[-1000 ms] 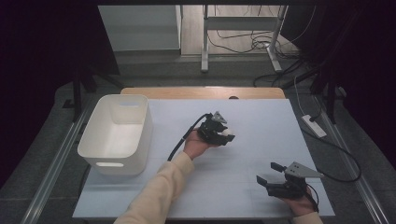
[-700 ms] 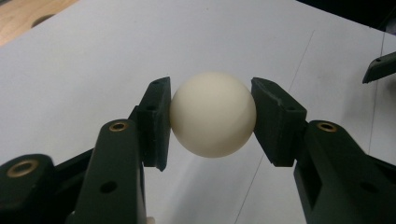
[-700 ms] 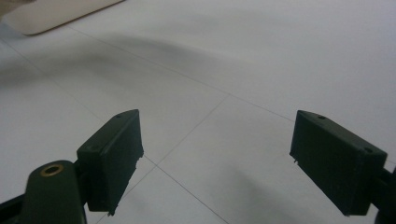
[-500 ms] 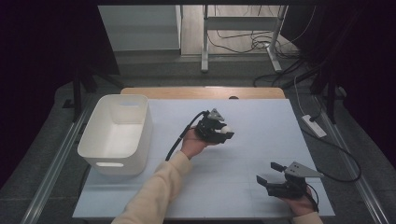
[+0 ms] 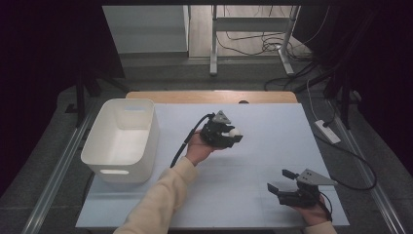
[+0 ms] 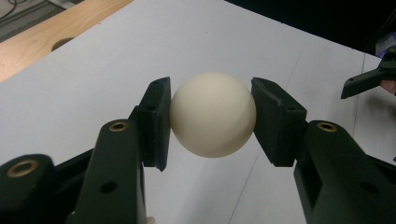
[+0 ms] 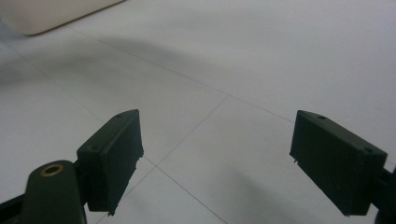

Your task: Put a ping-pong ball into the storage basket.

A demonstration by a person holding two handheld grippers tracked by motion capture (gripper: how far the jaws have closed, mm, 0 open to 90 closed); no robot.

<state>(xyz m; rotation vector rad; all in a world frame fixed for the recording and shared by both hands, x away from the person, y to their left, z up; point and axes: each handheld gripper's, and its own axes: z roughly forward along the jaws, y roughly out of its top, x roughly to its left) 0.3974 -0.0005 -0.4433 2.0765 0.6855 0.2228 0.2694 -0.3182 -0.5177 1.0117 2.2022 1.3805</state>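
We have the ball (image 6: 213, 120) pinched between the two pads of our left gripper (image 5: 233, 137), one black finger (image 6: 156, 121) pressing on each side at the widest part, so the grip sits right across the middle of the sphere. Beneath the fingers lies the pale table (image 5: 272, 146), and the ball seems to hang a little above it rather than rest on it, though we cannot tell the gap for certain. The white bin (image 5: 124, 139) stands well off to the side of this gripper, behind the wrist rather than ahead of the fingertips, and if the ball is meant for it we judge that the hand must swing round and travel across. Our right gripper (image 5: 280, 180) waits low over the table near the front edge, its fingers (image 7: 112, 156) spread wide apart with nothing between them. The risk we see is in the hold itself: a smooth round ball touched at only two small patches can squirt out forward or downward if we jolt the hand, tilt the fingers or ease the squeeze midway. Once loose on that flat surface it would roll freely, perhaps off the edge. Letting go too high over the bin could also make it bounce back out.
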